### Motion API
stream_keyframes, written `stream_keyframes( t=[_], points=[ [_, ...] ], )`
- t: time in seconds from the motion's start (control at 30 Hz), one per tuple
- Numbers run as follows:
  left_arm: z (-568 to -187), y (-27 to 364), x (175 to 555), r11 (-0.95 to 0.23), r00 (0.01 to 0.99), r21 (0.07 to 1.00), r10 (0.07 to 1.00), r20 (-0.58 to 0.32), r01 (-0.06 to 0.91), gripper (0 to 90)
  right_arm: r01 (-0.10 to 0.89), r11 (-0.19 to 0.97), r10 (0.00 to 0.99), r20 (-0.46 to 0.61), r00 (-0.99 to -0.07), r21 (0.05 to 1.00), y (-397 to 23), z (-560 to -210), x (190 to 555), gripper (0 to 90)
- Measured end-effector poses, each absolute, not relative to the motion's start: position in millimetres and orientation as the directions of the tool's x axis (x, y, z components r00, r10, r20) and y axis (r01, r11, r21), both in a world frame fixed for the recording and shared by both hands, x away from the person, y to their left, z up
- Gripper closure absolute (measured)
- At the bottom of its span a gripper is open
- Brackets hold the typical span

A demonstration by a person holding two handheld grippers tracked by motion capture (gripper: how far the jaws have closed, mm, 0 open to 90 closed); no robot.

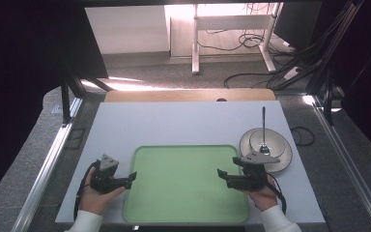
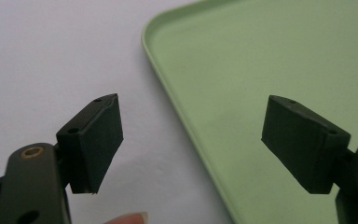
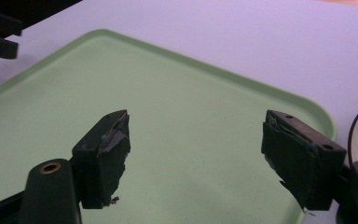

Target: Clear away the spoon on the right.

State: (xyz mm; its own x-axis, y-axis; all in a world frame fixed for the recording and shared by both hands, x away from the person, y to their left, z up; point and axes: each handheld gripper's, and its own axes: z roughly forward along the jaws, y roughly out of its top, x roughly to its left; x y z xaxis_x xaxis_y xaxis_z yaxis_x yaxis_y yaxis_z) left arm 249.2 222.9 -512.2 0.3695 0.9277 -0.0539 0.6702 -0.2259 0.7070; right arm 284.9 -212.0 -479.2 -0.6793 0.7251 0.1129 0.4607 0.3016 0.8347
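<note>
While both grippers hover with jaws apart and hold nothing, a green tray [image 1: 186,183] lies flat on the white surface [image 1: 174,123] between them.

High view: left gripper [image 1: 131,178] and right gripper [image 1: 221,173] flank its side rims. Left gripper view: the left rim [image 2: 177,100] runs between the jaws. Right gripper view: the tray [image 3: 168,116] lies just below. It looks stiff, light and probably slick; the raised rims seem best to grip.

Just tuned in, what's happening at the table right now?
A person holds a claw in each hand over a green tray. The left claw sits at the tray's left edge, the right claw over its right side; both are open and hold nothing. A plate with a spoon waits right of the tray.
</note>
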Motion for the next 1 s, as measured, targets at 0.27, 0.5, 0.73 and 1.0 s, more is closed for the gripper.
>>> stream_keyframes(
  t=[0.27,0.5,0.73,1.0],
  points=[
    [-510.0,216.9,249.6,-0.245,0.367,0.72,0.93,-0.014,0.649,21.1,0.455,0.325,0.709,0.105,-0.697,0.829,-215.6,-482.7,290.4,24.6],
    [-512.8,213.5,241.9,-0.259,0.378,0.71,0.926,-0.011,0.654,20.9,0.447,0.371,0.691,0.08,-0.719,0.814,-201.9,-483.4,287.9,24.9],
    [-514.8,214.5,244.8,-0.249,0.372,0.705,0.928,-0.022,0.664,21.0,0.46,0.355,0.707,0.089,-0.702,0.814,-185.8,-481.5,290.0,24.8],
    [-513.3,218.4,244.9,-0.249,0.358,0.711,0.934,-0.003,0.658,20.6,0.483,0.337,0.722,0.108,-0.684,0.808,-185.8,-480.3,297.0,24.8]
  ],
)
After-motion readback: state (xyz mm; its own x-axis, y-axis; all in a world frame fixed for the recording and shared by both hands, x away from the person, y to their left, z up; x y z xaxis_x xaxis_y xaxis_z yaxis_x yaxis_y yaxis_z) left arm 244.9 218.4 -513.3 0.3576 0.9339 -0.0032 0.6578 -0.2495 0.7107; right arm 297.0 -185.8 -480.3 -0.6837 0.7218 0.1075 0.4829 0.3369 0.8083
